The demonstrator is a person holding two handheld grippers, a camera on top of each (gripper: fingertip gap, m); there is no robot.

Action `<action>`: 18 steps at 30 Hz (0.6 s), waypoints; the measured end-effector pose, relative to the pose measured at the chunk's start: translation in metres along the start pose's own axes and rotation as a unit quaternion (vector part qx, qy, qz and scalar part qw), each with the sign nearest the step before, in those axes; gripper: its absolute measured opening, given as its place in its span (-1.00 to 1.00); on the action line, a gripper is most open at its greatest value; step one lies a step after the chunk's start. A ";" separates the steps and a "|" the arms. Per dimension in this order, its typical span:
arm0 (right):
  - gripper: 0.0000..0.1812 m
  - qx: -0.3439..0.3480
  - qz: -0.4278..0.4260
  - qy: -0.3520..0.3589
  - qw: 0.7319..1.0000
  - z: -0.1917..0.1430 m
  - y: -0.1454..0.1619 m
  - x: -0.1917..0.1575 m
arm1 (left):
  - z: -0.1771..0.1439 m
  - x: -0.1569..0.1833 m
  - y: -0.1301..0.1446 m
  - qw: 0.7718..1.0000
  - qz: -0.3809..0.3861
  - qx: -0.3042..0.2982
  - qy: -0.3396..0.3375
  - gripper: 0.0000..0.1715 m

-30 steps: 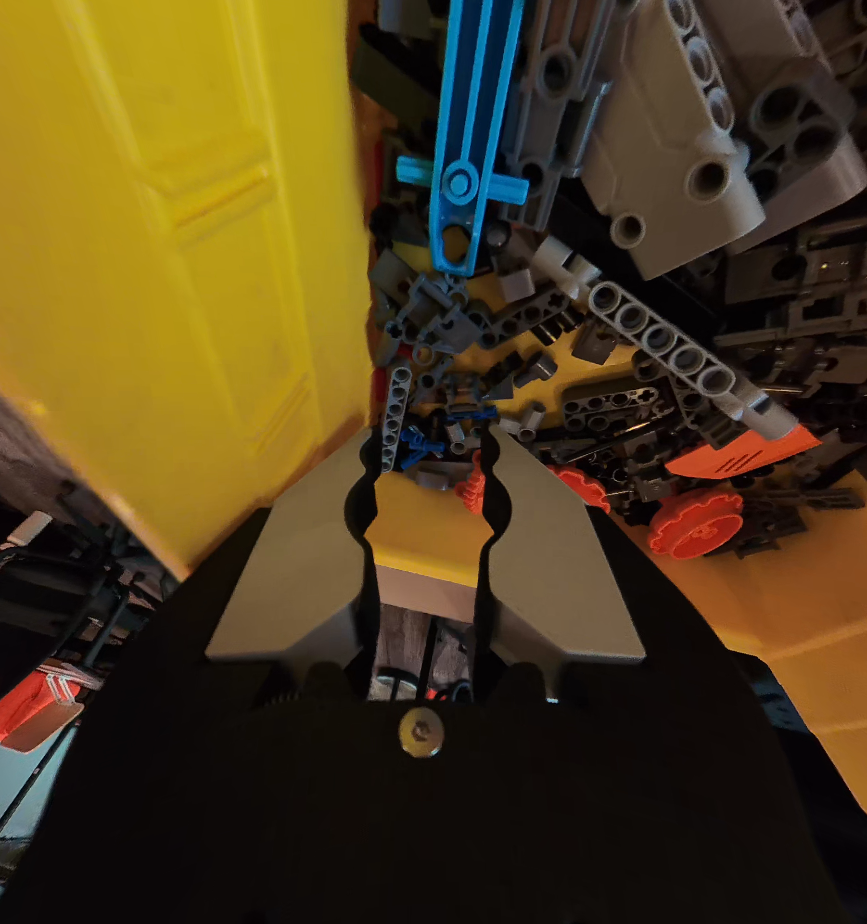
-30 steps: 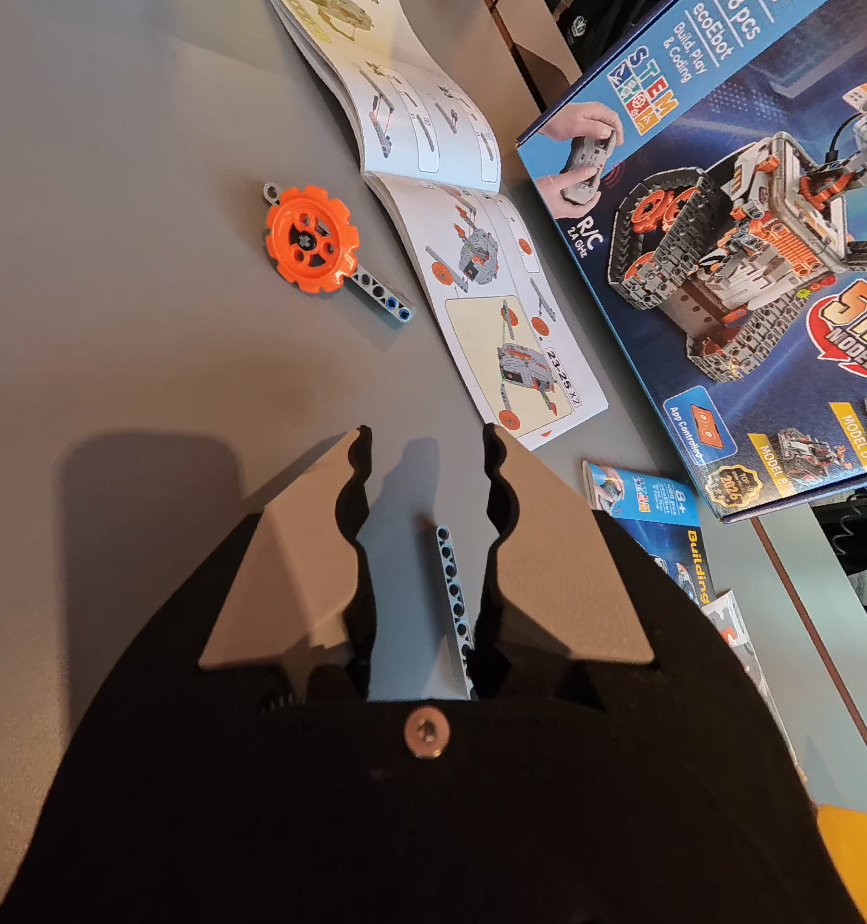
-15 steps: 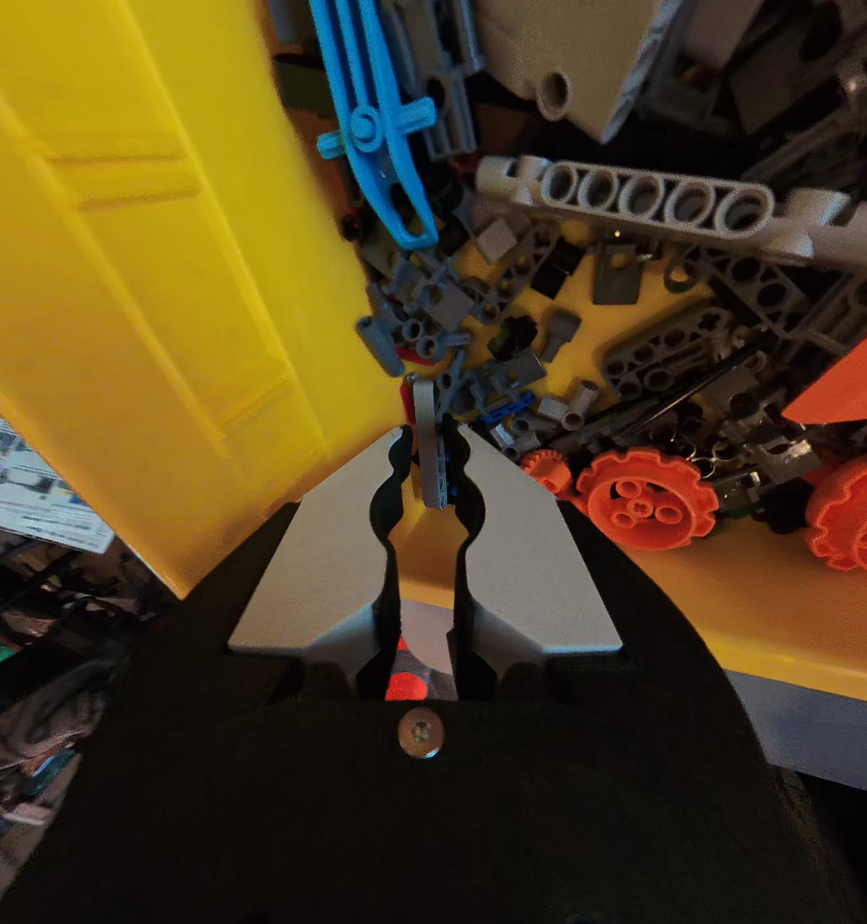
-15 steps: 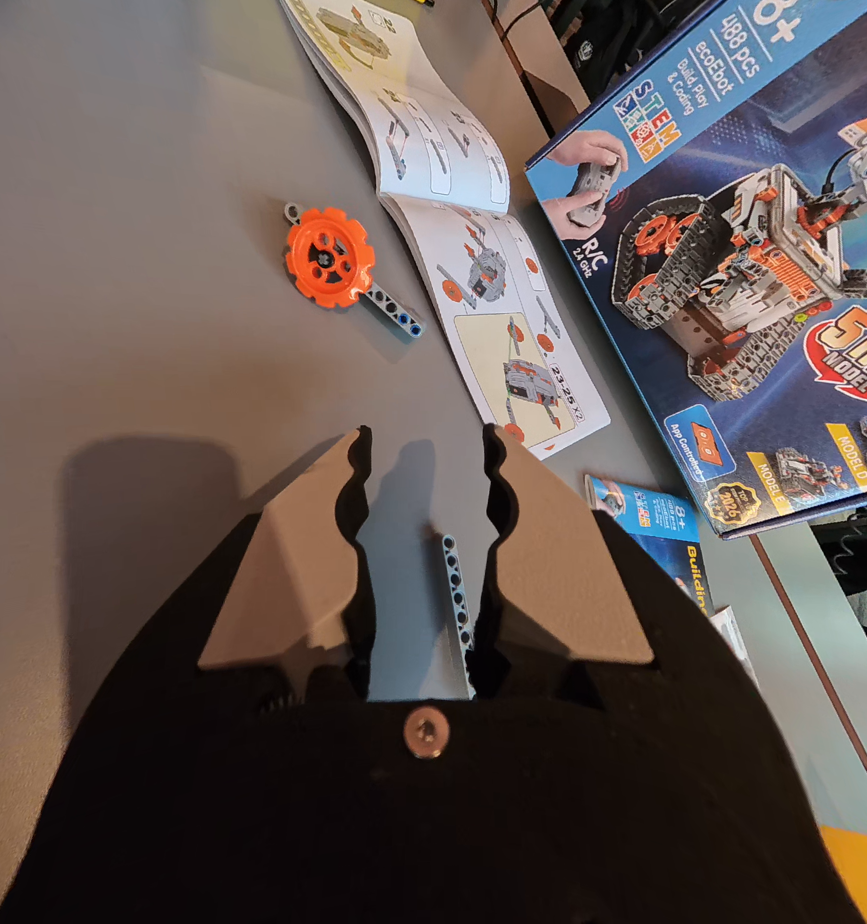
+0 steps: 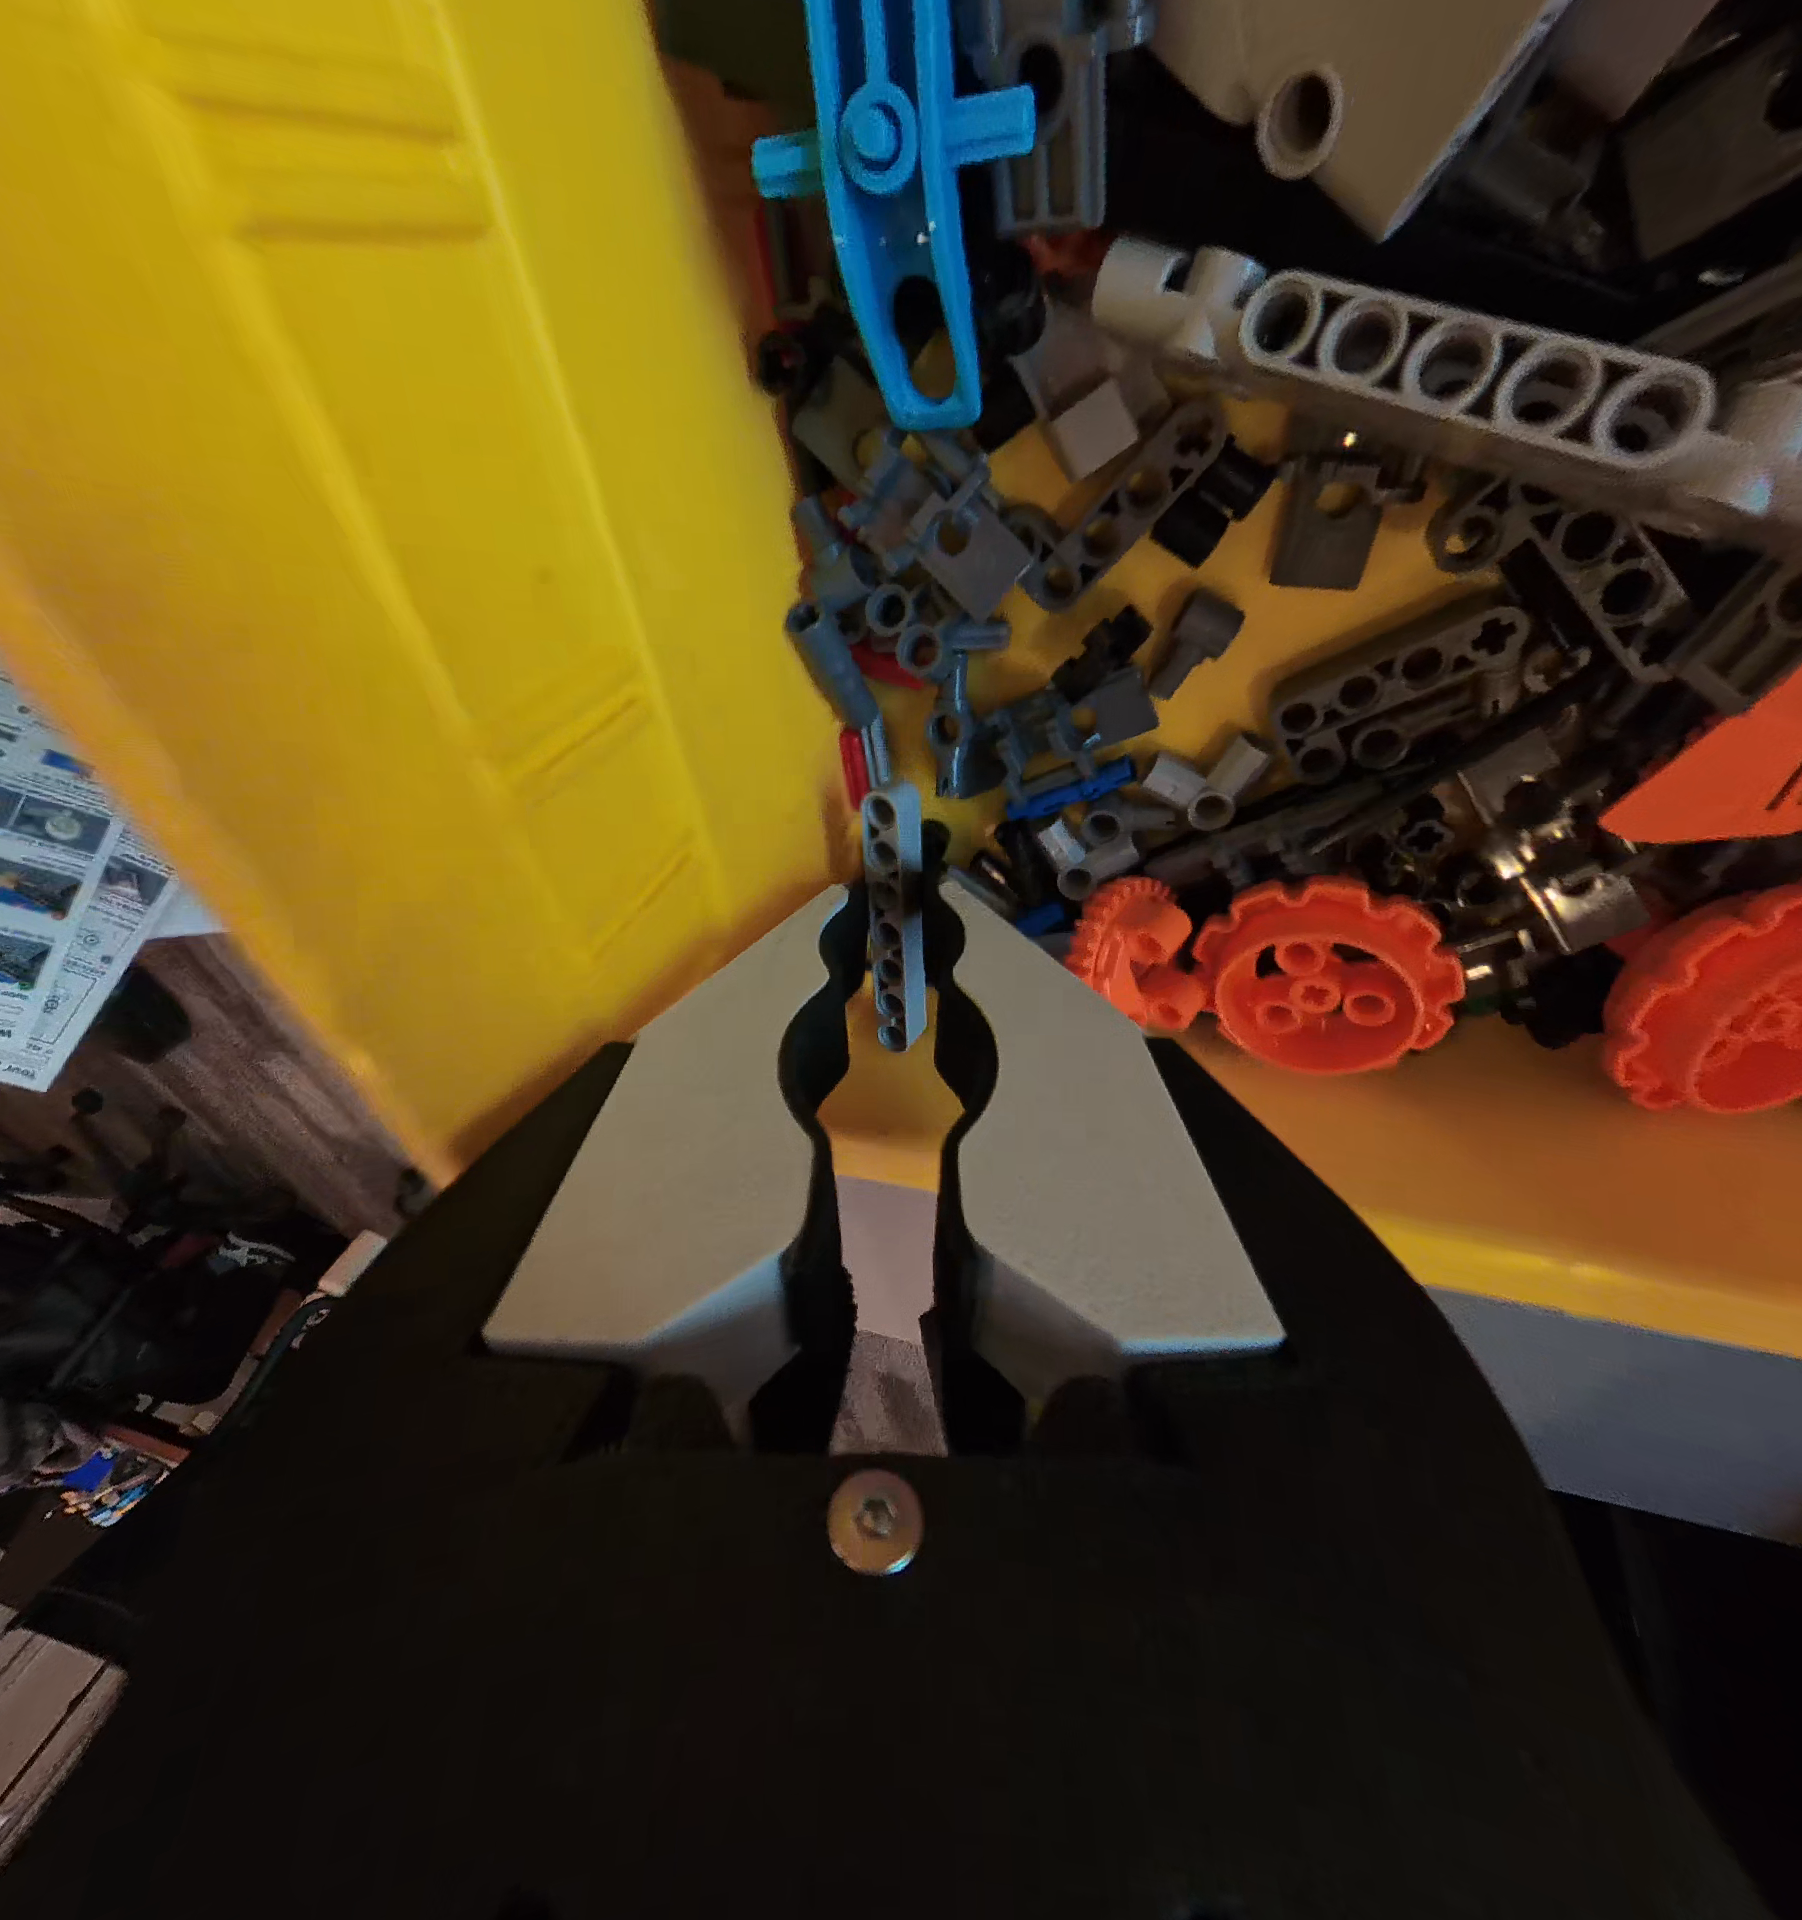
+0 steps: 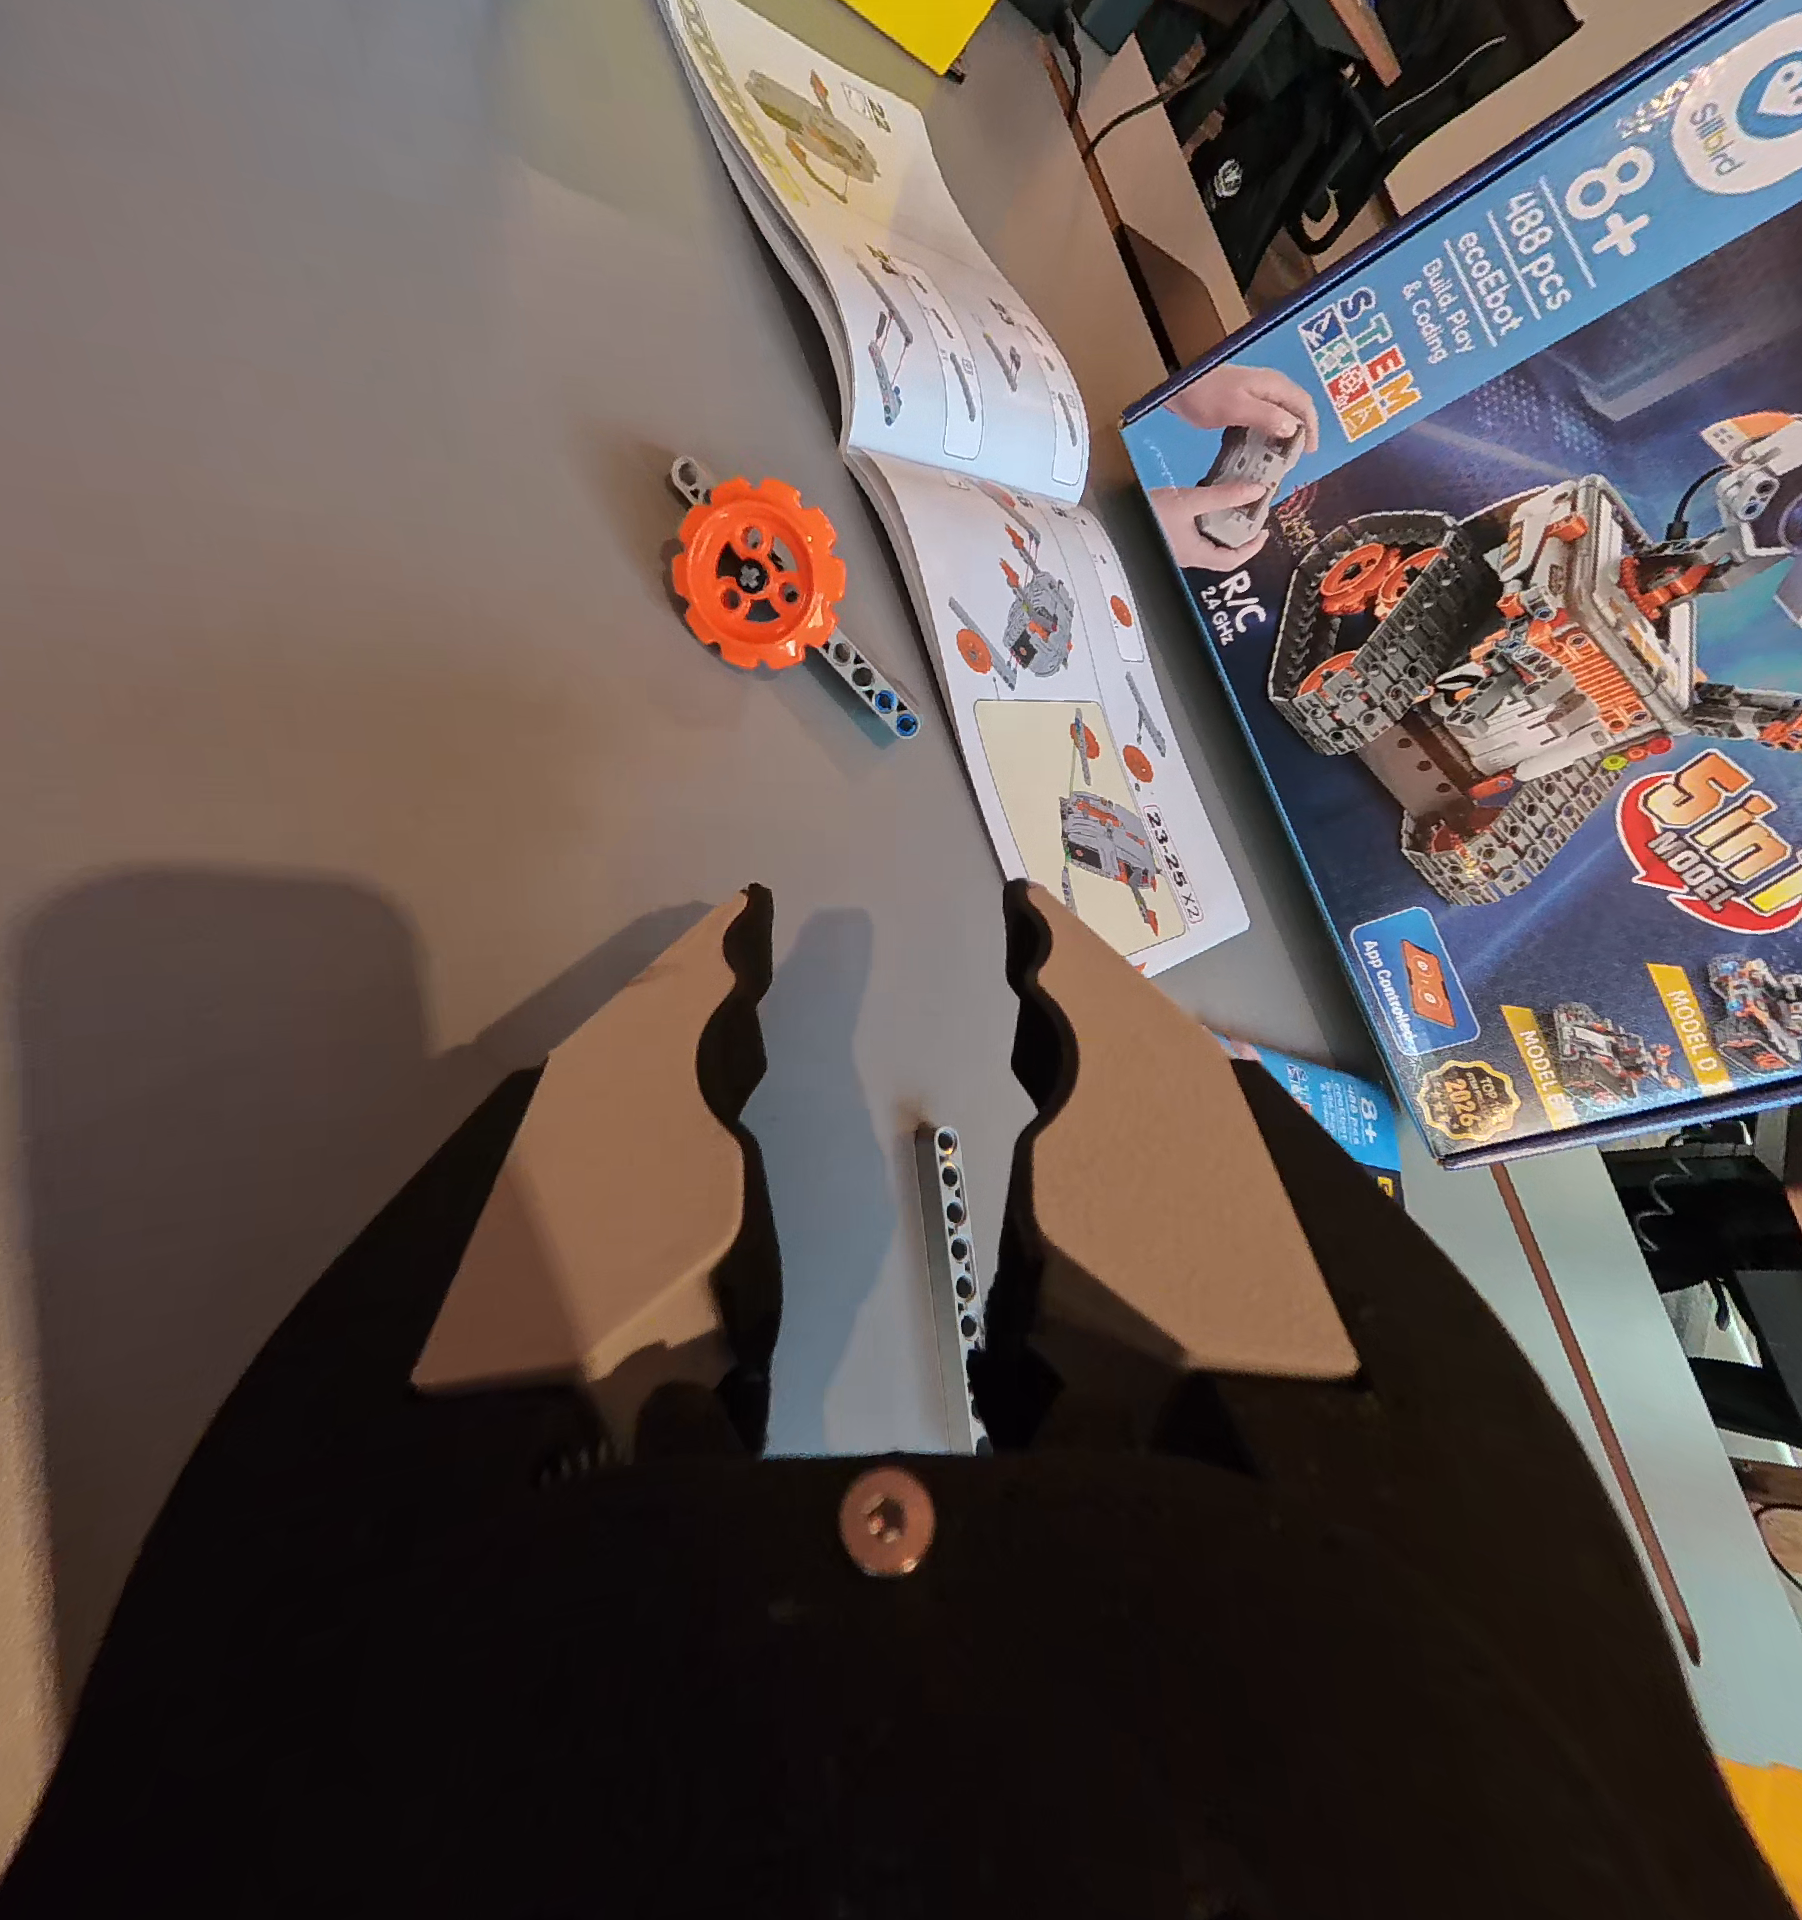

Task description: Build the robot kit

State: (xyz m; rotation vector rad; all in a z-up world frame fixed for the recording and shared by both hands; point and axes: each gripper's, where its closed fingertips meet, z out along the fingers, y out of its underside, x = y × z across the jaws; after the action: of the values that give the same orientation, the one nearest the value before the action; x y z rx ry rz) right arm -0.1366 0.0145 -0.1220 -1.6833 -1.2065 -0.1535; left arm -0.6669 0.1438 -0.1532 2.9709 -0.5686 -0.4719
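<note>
The left gripper (image 5: 892, 914) is pinched on a grey beam (image 5: 895, 925), whose long axis runs forward along the fingers, above the yellow bin (image 5: 357, 520). The right gripper (image 6: 886, 899) is wide; another beam (image 6: 954, 1288) lies beneath it, beside its right finger.

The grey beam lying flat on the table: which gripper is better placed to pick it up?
Probably the right gripper: it is open, and the beam on the table lies between its fingers. The left gripper is shut on another grey beam over the yellow bin.

Print shows on the blue box (image 6: 1562, 644), the open booklet (image 6: 990, 582) and a leaflet (image 5: 14, 883)
</note>
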 end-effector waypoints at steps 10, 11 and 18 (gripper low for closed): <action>-0.51 0.004 -0.012 -0.001 1.000 -0.002 -0.005 -0.004 | -0.122 0.060 0.004 0.943 -0.035 0.245 0.225 -0.91; -0.51 0.007 -0.010 -0.002 1.000 -0.002 -0.006 -0.004 | -0.145 0.082 0.009 0.919 -0.016 0.284 0.274 -0.90; -0.51 0.074 0.031 -0.027 0.996 -0.018 -0.028 -0.003 | -0.241 0.285 0.083 0.769 0.222 0.347 0.489 -0.91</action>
State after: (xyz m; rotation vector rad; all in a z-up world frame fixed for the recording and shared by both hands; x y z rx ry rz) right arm -0.1521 -0.0022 -0.0973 -1.6023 -1.1753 0.0186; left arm -0.3687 -0.0346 0.0064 2.8271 -1.3953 1.5291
